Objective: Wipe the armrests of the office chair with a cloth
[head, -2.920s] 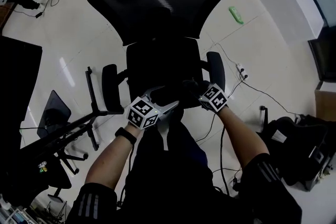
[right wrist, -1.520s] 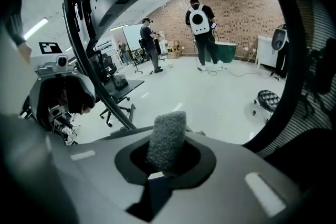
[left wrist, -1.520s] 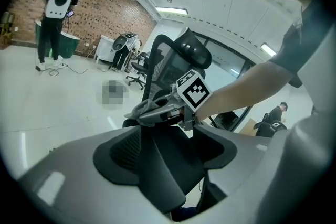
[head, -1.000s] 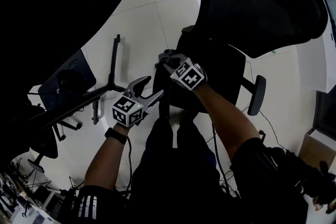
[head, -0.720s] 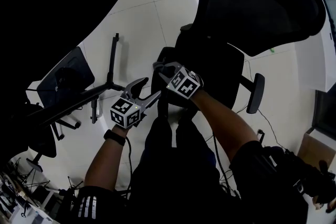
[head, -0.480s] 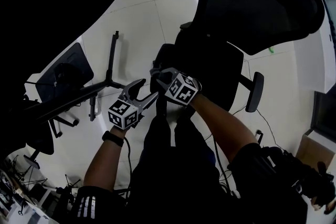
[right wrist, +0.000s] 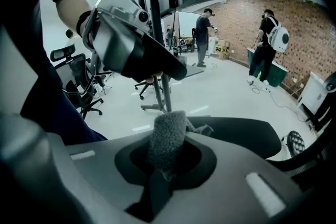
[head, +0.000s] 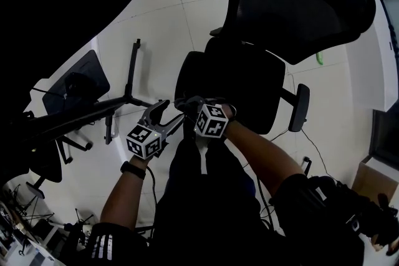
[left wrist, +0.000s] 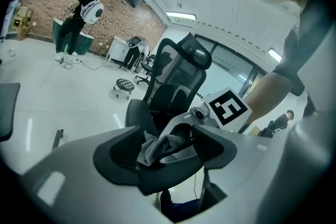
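Grey terry cloth (right wrist: 167, 136), nubbly, bunched into a roll: clamped tight in the jaws of my right gripper (head: 186, 103), at the near end of the armrest (head: 187, 75). Since half a second ago, this gripper has slid toward me along the pad.

Armrest: black, smooth, long and rounded. Chair (head: 299, 3): black mesh back.

Beside it, my left gripper (head: 167, 116): jaws wide apart, holding nothing.

Only the left gripper view shows loose folds spilling from the right jaws. Only the right gripper view shows the pad running on beyond the cloth. In the head view the cloth is too dark to pick out.
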### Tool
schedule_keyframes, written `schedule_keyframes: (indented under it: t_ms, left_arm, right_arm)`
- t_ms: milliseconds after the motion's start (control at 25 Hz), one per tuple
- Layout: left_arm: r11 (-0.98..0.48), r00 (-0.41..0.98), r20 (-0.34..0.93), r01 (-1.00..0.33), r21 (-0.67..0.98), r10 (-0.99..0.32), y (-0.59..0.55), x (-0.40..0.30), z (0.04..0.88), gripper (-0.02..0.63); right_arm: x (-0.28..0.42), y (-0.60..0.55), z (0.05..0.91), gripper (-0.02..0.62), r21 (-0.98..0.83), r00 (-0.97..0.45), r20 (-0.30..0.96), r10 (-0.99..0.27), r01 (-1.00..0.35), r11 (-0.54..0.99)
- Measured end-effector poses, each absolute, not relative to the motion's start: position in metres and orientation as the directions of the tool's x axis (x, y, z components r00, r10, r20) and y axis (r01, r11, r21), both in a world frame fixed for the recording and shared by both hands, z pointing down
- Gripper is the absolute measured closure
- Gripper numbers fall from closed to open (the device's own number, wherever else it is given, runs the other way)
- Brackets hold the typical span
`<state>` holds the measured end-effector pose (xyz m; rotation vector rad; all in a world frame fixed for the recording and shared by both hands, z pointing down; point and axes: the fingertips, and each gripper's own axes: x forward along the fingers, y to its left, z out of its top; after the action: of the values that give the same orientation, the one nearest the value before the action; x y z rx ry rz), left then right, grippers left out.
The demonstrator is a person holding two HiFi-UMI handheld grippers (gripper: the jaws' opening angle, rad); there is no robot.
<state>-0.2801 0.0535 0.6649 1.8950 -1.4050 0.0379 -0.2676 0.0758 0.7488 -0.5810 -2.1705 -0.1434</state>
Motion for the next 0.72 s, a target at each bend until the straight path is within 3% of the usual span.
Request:
schedule_keyframes:
  t_ms: [400, 720]
  left_arm:
    - [-0.092, 0.371, 0.444, -0.841, 0.534, -0.816, 0.061, -0.26, 0.653, 0.273]
    - [-0.16, 0.394, 0.424, -0.858, 0.488, -0.816, 0.044, -0.228, 0.623, 0.273]
  right_arm:
    - [-0.214, 0.109, 0.754, 0.558, -0.137, -0.417, 0.808, 0.416, 0.554, 0.821]
    - [-0.178, 0.081, 0.699, 0.558, -0.124, -0.594, 0.718, 0.363, 0.404, 0.906]
